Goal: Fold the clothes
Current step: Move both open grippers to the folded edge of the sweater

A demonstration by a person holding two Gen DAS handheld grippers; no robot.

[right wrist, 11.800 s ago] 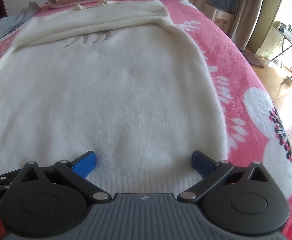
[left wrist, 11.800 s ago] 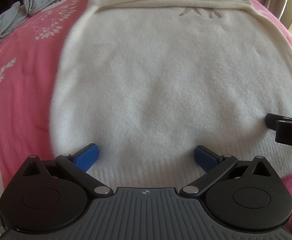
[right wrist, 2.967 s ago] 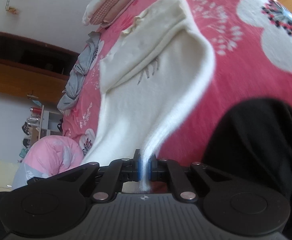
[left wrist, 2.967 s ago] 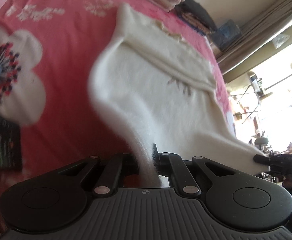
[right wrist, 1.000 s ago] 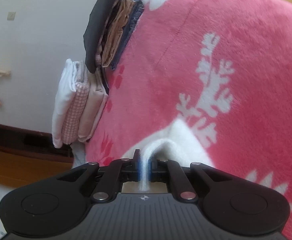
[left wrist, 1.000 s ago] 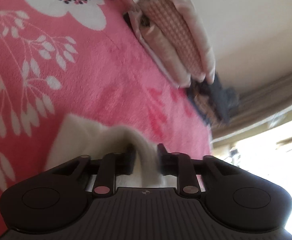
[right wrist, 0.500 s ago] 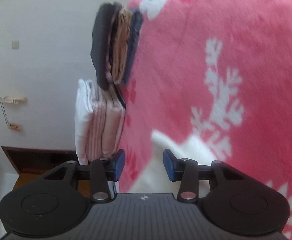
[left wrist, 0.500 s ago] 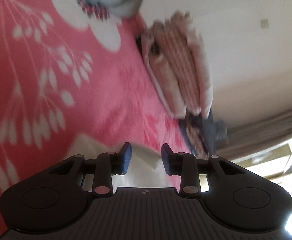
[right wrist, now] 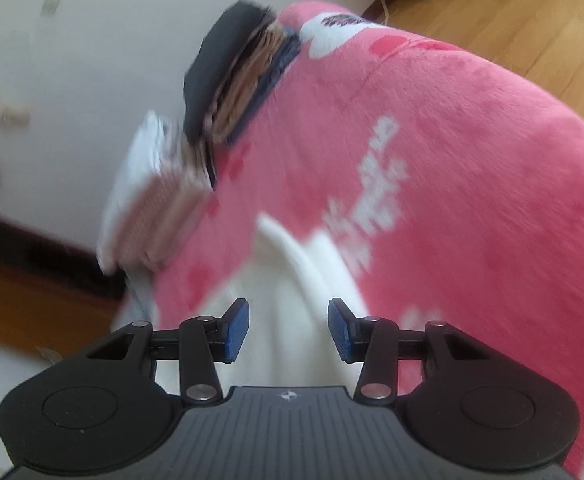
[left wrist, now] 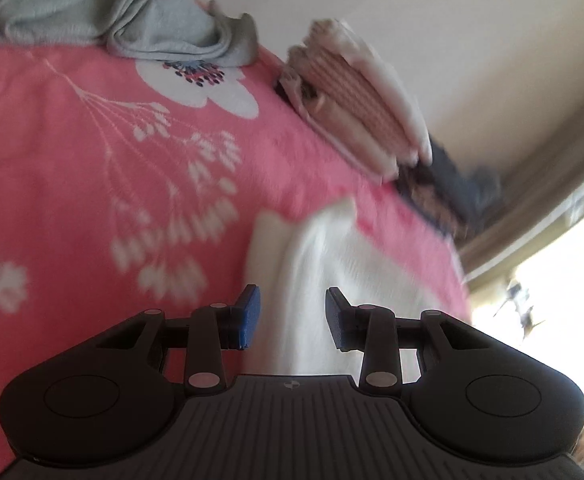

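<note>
Pink blanket (left wrist: pixel 71 152), white sweater (left wrist: pixel 316 264) unheld

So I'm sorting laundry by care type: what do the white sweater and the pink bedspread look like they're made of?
The white sweater looks like a soft, fuzzy knit, wool or acrylic: matte, with a hazy nap, though motion blur hides the stitches. The pink bedspread looks like plush fleece, probably polyester: short dense pile with brushed streaks in the surface and a printed white floral pattern. Fibre content can't be confirmed by sight.
</note>
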